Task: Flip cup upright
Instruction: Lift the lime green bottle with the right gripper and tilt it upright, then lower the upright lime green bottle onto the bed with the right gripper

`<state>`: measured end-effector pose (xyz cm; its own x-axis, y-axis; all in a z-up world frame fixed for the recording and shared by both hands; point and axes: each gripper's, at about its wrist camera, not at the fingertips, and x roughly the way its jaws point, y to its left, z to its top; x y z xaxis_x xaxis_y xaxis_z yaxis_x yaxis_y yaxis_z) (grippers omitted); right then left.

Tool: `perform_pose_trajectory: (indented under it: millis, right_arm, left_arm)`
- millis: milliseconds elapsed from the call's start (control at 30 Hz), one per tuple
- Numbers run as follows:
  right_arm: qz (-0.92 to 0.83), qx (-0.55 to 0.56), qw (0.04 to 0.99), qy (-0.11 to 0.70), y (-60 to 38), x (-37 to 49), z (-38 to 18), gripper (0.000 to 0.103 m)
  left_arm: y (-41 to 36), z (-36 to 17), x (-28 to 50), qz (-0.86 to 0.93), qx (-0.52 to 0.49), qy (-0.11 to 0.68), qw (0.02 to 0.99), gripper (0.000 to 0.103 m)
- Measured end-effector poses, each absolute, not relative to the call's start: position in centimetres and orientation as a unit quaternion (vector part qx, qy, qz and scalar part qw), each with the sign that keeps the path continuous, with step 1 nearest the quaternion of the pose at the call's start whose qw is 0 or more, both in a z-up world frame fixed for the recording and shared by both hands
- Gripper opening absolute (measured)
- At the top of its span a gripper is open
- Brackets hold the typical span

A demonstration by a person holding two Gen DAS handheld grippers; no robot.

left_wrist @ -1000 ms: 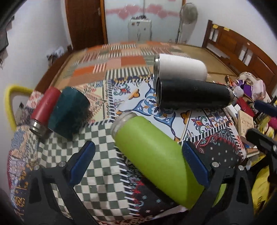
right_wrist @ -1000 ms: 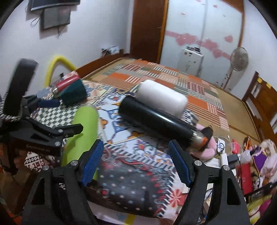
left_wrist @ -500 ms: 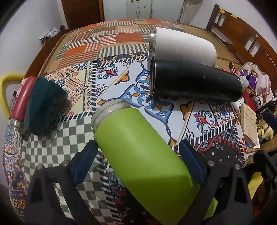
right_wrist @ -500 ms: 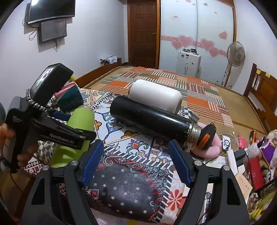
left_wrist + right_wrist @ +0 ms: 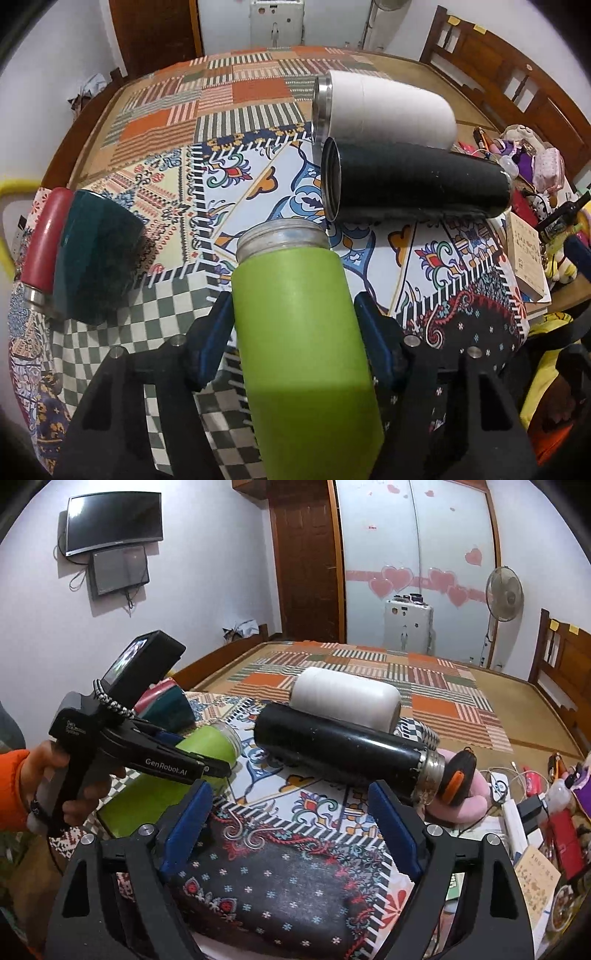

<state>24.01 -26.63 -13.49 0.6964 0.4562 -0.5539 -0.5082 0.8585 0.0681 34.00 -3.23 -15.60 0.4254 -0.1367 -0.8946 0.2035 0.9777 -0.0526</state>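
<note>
A lime-green cup (image 5: 303, 339) with a metal rim lies on its side on the patterned cloth. My left gripper (image 5: 291, 328) has its blue pads against both sides of the cup, shut on it. The same cup (image 5: 173, 779) shows in the right wrist view, held by the left gripper (image 5: 207, 766). My right gripper (image 5: 290, 823) is open and empty above the dark floral cloth. A black cup (image 5: 417, 184) and a white cup (image 5: 384, 109) lie on their sides beyond.
A dark teal cup (image 5: 96, 258) and a red cup (image 5: 46, 240) lie at the left. Clutter of boxes, toys and cables (image 5: 532, 805) crowds the table's right edge. A pink cushion with a black-orange gadget (image 5: 458, 779) sits by the black cup's base.
My left gripper moved in over the green cup and closed its pads on it; the cup now points straight away. The right gripper rose slightly and stayed open.
</note>
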Motion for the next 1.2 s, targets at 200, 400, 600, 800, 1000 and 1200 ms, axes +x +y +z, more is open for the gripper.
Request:
perform_pose_trajectory:
  millis: [200, 400, 600, 800, 1000, 1200]
  right_arm:
    - [0.266, -0.047, 0.923, 0.275, -25.9, 23.5, -12.8, 0.09]
    - [0.27, -0.055, 0.926, 0.259, -24.9, 22.9, -11.9, 0.09]
    - [0.272, -0.064, 0.929, 0.242, -24.0, 22.2, -11.1, 0.09]
    - [0.277, -0.063, 0.929, 0.237, -23.3, 22.3, -10.8, 0.09]
    - [0.281, -0.054, 0.929, 0.234, -23.0, 22.5, -10.7, 0.09]
    - [0.28, -0.051, 0.93, 0.233, -23.0, 22.7, -10.8, 0.09]
  left_arm:
    - [-2.4, -11.9, 31.0, -0.118, 0.031, 0.474, 0.872, 0.064]
    - [-1.4, -8.7, 28.2, -0.122, 0.028, 0.424, 0.897, 0.063]
    - [-0.8, -6.1, 25.6, -0.129, 0.039, 0.369, 0.92, 0.062]
    - [-1.0, -6.0, 25.7, -0.142, 0.04, 0.362, 0.921, 0.062]
    - [-1.4, -6.1, 26.6, -0.138, 0.046, 0.353, 0.924, 0.061]
    - [-1.7, -6.3, 26.3, -0.144, 0.052, 0.348, 0.925, 0.062]
